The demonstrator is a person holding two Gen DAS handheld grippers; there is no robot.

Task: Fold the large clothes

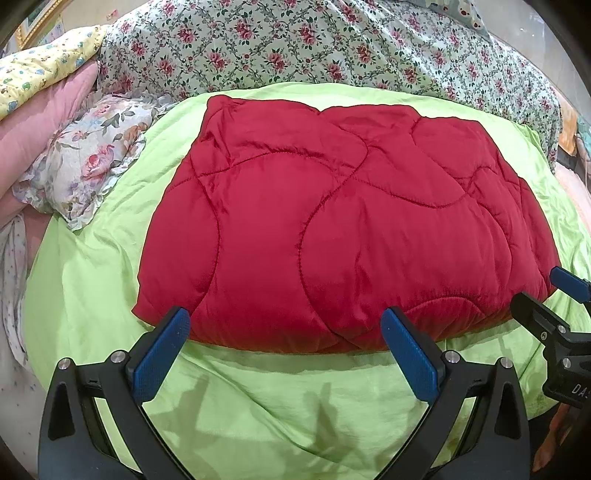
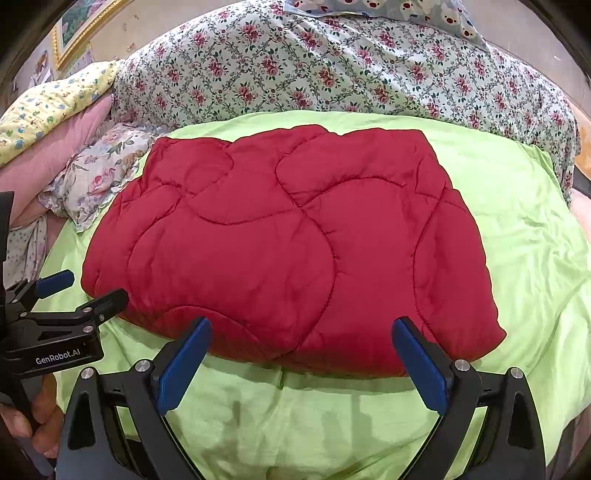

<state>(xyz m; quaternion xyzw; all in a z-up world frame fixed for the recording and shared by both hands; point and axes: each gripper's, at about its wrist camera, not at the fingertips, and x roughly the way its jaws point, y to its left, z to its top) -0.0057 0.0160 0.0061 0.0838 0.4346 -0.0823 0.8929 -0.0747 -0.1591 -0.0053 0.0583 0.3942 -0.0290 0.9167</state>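
At centre of green sheet (image 1: 92, 280): folded red quilted blanket (image 1: 332, 221), flat | left gripper (image 1: 286, 354) and right gripper (image 2: 301, 362) at 6 o'clock, fingers spread wide, empty | blanket's underlayers hidden; frame edges cut off | floral bedding (image 1: 295, 44) at 12, pillows (image 1: 85, 162) at 9, framed picture (image 2: 81, 26) at 10.

One red quilt (image 1: 332, 221), folded, lies on one green sheet (image 1: 92, 295). Two grippers, left (image 1: 284, 354) and right (image 2: 301, 363), sit near. Far off: one floral cover (image 1: 295, 48), perhaps three pillows at left.
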